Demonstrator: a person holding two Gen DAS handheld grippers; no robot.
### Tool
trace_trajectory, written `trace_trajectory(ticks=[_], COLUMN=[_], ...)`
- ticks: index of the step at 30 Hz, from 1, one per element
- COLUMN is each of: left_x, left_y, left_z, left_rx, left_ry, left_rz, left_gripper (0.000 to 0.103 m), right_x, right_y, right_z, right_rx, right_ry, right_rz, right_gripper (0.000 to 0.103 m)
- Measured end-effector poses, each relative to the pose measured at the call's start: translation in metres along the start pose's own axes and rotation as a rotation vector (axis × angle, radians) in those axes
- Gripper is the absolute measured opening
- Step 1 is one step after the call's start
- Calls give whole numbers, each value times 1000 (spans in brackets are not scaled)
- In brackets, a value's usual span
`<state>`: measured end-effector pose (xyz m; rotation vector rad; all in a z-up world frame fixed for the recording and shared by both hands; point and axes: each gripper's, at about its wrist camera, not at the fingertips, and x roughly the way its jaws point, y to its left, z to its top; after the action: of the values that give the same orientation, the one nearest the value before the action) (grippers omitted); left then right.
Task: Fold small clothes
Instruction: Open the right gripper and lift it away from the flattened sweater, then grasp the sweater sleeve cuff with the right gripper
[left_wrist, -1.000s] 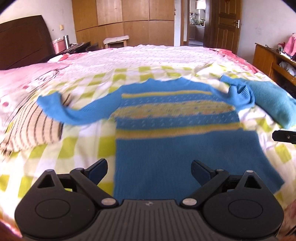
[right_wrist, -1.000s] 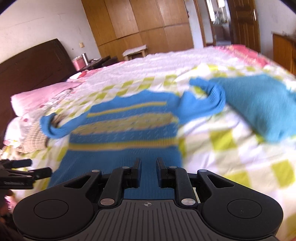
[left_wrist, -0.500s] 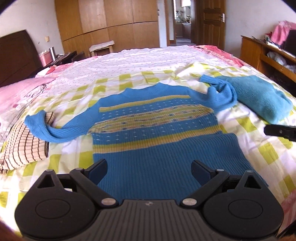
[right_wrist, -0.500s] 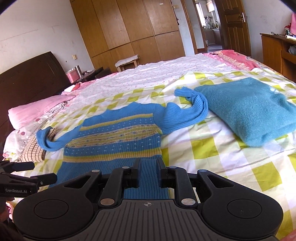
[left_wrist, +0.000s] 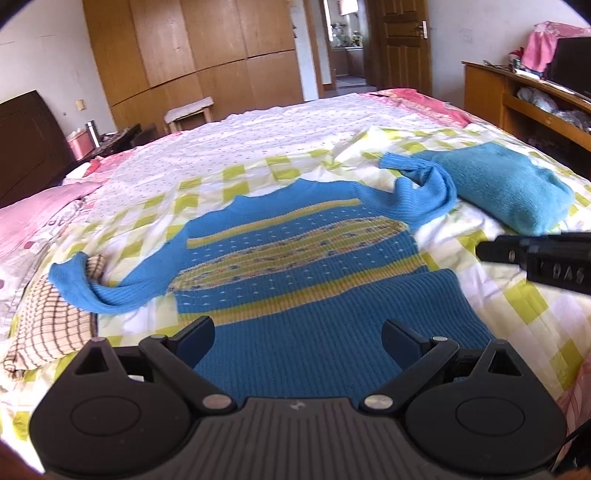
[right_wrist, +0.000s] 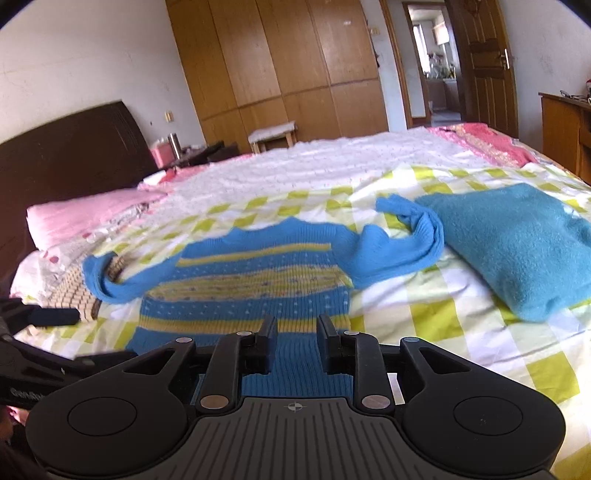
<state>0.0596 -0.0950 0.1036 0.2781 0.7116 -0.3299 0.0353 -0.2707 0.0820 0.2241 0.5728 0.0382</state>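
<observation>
A small blue sweater with yellow stripes (left_wrist: 295, 266) lies flat on the bed, sleeves spread to both sides; it also shows in the right wrist view (right_wrist: 251, 280). My left gripper (left_wrist: 298, 338) is wide open and empty, above the sweater's hem. My right gripper (right_wrist: 294, 338) has its jaws a small gap apart, holding nothing, over the hem's right part. The right gripper's fingertip (left_wrist: 495, 251) shows at the right edge of the left wrist view. The left gripper's fingers (right_wrist: 55, 316) show at the left edge of the right wrist view.
A folded teal sweater (left_wrist: 506, 184) lies right of the blue one, touching its right sleeve (left_wrist: 424, 192). A folded checked cloth (left_wrist: 48, 325) lies under the left sleeve end. Pink pillows (right_wrist: 85, 214) and a dark headboard are at left. A wooden cabinet (left_wrist: 524, 107) stands at right.
Both grippers have pulled back and risen a little, so more of the bed shows. The right gripper's jaws have parted slightly. The sweater has not moved.
</observation>
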Motion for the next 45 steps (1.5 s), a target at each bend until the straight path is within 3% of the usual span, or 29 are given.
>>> trace_trajectory(ticks=[4,6,16,26,31,39,45], left_x=[-5,-5,6,39,72,121,151], left_y=[-2,-6,-35,-19,-14,9,24], left_z=[1,1,1,3,4,21,24], left_rx=[-23,-42,-28,-61,-14,-60,-63], left_ry=[2,13,16,14,9,-19,-36], left_rz=[39,53,-37,-66,-60,-78,-42], left_gripper=[103,103,103,103,103,103,103], right_x=[-6,-15,-33,5,35,87,143], right_y=[1,2,6,-6,-23,-41,-60], right_z=[-3,-3,-6,2,14,55,92], right_rx=[-20,-37,-102,-111,-88,-143,-204], right_ry=[-3,-46,-93,-22,18,-1,26], right_rz=[9,43,5,-78,-142,-247,-300], right_gripper=[25,24,25,24,24,24,24])
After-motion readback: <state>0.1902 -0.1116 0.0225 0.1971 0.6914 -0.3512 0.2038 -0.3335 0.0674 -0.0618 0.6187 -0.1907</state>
